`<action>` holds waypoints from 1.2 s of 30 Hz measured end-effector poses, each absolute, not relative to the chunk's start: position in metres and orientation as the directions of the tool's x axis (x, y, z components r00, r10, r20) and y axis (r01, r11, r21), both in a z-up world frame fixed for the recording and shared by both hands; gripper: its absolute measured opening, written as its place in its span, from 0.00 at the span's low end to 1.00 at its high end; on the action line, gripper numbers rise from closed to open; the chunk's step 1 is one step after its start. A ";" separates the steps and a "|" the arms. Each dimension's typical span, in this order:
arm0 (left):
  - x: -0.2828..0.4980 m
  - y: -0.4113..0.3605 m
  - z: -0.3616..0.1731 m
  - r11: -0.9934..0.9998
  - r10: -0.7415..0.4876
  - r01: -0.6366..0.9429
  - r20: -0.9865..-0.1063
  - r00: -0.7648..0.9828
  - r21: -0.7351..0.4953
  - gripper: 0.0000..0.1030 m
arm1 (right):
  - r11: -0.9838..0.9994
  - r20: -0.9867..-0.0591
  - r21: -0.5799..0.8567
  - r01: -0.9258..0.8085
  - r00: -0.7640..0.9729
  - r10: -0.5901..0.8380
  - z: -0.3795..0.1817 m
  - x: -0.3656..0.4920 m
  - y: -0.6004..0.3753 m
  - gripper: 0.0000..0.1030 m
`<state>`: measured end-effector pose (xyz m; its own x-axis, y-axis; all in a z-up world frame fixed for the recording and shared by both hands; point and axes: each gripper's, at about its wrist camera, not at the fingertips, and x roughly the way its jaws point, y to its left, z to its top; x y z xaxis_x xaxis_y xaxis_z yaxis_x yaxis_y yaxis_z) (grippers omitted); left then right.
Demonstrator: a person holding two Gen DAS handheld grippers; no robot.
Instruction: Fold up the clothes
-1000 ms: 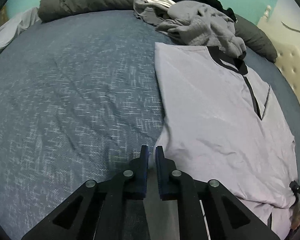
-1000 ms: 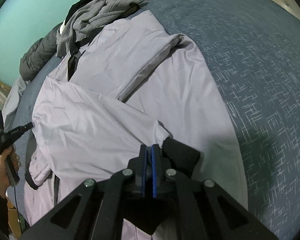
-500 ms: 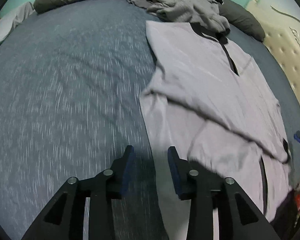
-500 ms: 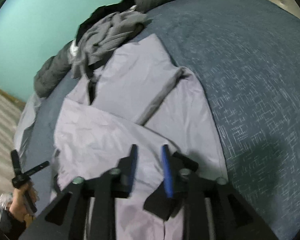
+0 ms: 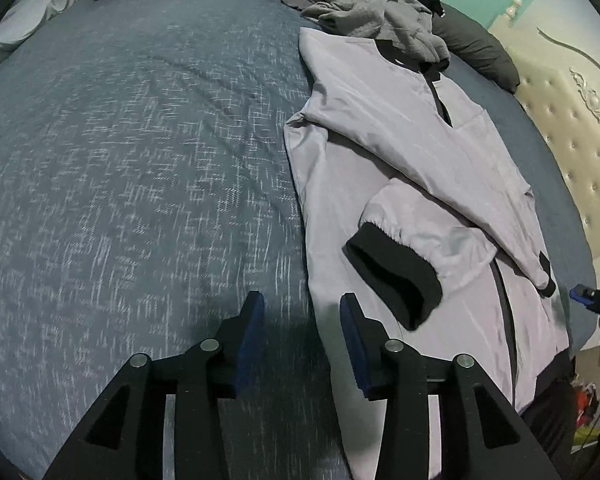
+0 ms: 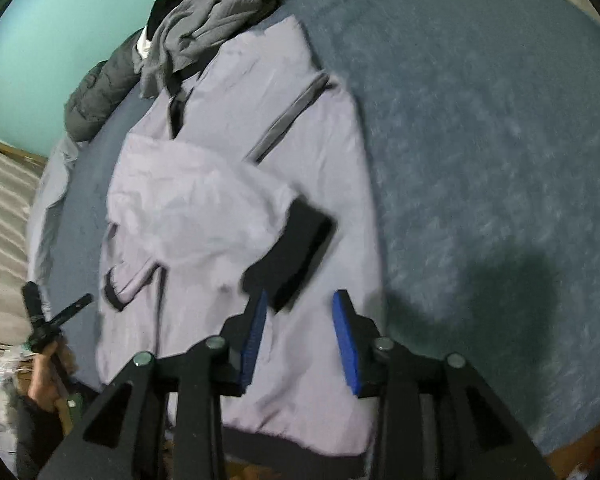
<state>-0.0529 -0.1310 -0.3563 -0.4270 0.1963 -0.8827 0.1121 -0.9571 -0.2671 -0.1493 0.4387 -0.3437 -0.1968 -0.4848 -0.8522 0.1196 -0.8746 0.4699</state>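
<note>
The left gripper [image 5: 300, 312] hangs over the bed [image 5: 140, 160] with its jaws opening and nothing between them, its right finger just over the near left edge of the lilac jacket [image 5: 412, 160]; a second ago it was pinched shut on that edge. The right gripper [image 6: 298, 308] stands parted and empty above the jacket [image 6: 204, 208], where a second ago it was clamped on the black cuff [image 6: 300, 248]. That cuff now lies loose on the jacket's front, the sleeve folded across the body (its other sleeve is folded over too). The jacket lies flat on the bed's right half in the left wrist view, collar at the far end. A heap of grey and black clothes [image 5: 376, 12] overlaps the collar, with a dark pillow [image 5: 480, 52] beyond and a tufted headboard [image 5: 572, 140] to the right. In the right wrist view a hand [image 6: 48, 376] holds the other gripper at the near left. No writing is readable.
</note>
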 end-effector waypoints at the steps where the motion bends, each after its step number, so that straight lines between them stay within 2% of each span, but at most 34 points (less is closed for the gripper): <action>1: -0.050 -0.132 -0.353 -0.956 0.199 0.114 -0.881 -0.430 -0.271 0.43 | -0.867 -0.848 0.481 0.132 -0.180 -0.498 -0.345 -0.145 0.428 0.33; 8: -0.026 -0.143 -0.327 -0.960 0.193 0.095 -0.869 -0.456 -0.263 0.48 | -0.804 -0.836 0.511 0.306 -0.042 -0.547 -0.352 -0.118 0.311 0.33; 13: -0.013 -0.151 -0.316 -0.963 0.187 0.088 -0.863 -0.469 -0.257 0.49 | -0.775 -0.833 0.530 0.344 0.043 -0.551 -0.367 -0.110 0.248 0.33; 16: -0.008 -0.154 -0.312 -0.964 0.186 0.080 -0.859 -0.477 -0.253 0.49 | -0.822 -0.899 0.415 0.389 0.036 -0.437 -0.377 -0.107 0.221 0.33; 19: -0.006 -0.155 -0.310 -0.964 0.190 0.074 -0.854 -0.484 -0.257 0.49 | -0.842 -0.926 0.358 0.402 0.041 -0.374 -0.387 -0.105 0.211 0.33; 21: -0.006 -0.155 -0.311 -0.964 0.193 0.071 -0.853 -0.485 -0.258 0.49 | -0.846 -0.939 0.323 0.425 0.031 -0.343 -0.390 -0.102 0.206 0.27; 23: -0.007 -0.155 -0.311 -0.963 0.196 0.069 -0.853 -0.485 -0.260 0.49 | -0.845 -0.952 0.276 0.458 0.010 -0.306 -0.391 -0.097 0.201 0.11; 26: -0.008 -0.151 -0.314 -0.962 0.204 0.063 -0.853 -0.480 -0.265 0.50 | -0.840 -0.957 0.252 0.481 -0.004 -0.289 -0.392 -0.093 0.199 0.03; 31: -0.006 -0.145 -0.323 -0.961 0.217 0.056 -0.861 -0.459 -0.271 0.50 | -0.833 -0.952 0.244 0.496 -0.042 -0.304 -0.381 -0.092 0.207 0.02; 33: -0.006 -0.143 -0.328 -0.960 0.223 0.053 -0.866 -0.447 -0.275 0.54 | -0.834 -0.952 0.237 0.498 -0.053 -0.302 -0.377 -0.092 0.217 0.02; 36: -0.008 -0.138 -0.338 -0.957 0.237 0.052 -0.874 -0.424 -0.285 0.55 | -0.840 -0.954 0.238 0.488 -0.042 -0.296 -0.380 -0.095 0.228 0.02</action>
